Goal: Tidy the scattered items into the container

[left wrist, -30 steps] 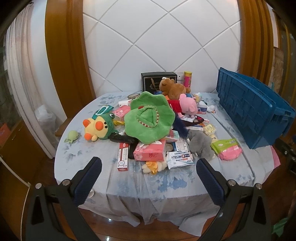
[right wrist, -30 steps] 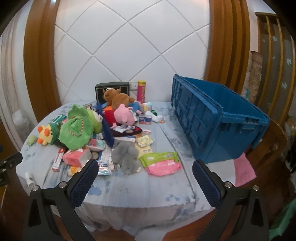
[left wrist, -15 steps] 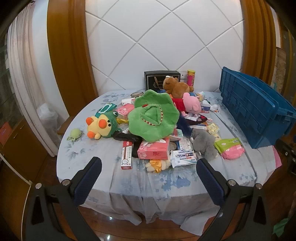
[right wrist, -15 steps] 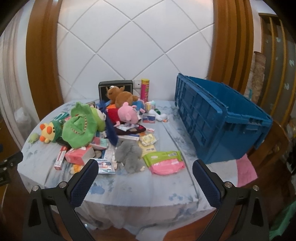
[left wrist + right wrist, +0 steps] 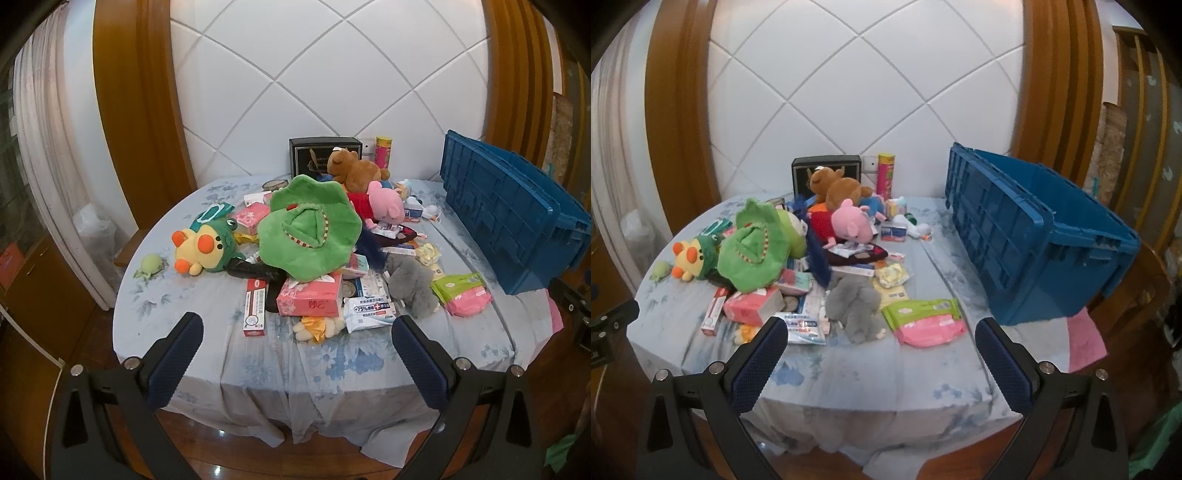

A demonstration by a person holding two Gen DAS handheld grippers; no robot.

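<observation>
Both grippers hung over the near edge of the bench (image 5: 258, 369), short of the clutter: the left gripper (image 5: 297, 334) had its jaws spread wide with nothing between them, and the right gripper (image 5: 875, 334) was spread and empty too. The scattered items lay heaped mid-bench, a big green plush (image 5: 310, 230) on top of a pink tissue pack (image 5: 310, 299), a grey plush (image 5: 855, 302) just beside a green-and-pink wipes pack (image 5: 925, 317). The blue container (image 5: 1034, 236) (a ribbed crate, its inside not visible) stood at the bench's right side, apart from the heap.
</observation>
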